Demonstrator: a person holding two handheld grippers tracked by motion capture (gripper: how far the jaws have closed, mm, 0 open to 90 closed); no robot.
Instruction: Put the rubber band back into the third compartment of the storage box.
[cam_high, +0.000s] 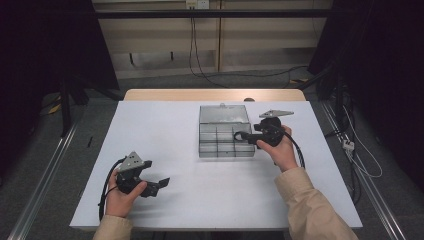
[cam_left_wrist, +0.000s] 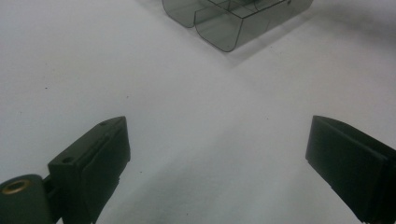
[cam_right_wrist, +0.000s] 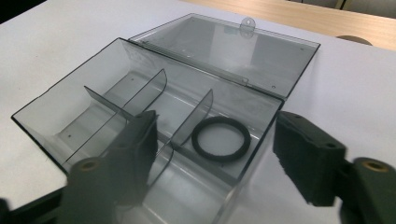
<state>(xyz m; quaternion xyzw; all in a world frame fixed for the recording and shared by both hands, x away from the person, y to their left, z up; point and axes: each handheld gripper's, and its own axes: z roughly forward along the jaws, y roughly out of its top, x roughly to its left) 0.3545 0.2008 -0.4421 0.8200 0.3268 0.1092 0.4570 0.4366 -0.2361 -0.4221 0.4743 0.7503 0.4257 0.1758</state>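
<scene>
High view: a clear box (cam_high: 224, 137) with inner dividers sits on the white table (cam_high: 165, 130), its lid (cam_high: 223, 113) folded back flat on the far side. The right gripper (cam_high: 239, 136) is held by the right hand (cam_high: 280, 150) just beside the box's right wall, and its jaws reach in over the box's right-hand compartments. How far they stand apart cannot be told from here. The left gripper (cam_high: 159, 184), in the left hand (cam_high: 120, 196), rests well apart from the box, toward the near left of it, with jaws spread and nothing between them.

Left gripper view: the left gripper (cam_left_wrist: 217, 158) has its jaws wide apart over bare table (cam_left_wrist: 140, 70), holding nothing. The box (cam_left_wrist: 233, 21) lies far beyond them, at the top edge, one rounded corner nearest.

Right gripper view: the right gripper (cam_right_wrist: 215, 161) has its jaws standing fairly wide, gripping nothing. One jaw is over the box's near middle, the other just outside its near right wall. A black ring (cam_right_wrist: 221, 139) lies flat on the floor of the box (cam_right_wrist: 60, 100), in the right-hand compartment beside a divider, seen between the two jaws but touched by neither. The other compartments hold nothing that I can make out. The lid (cam_right_wrist: 233, 51) lies open behind the box, its small tab at the far edge.
</scene>
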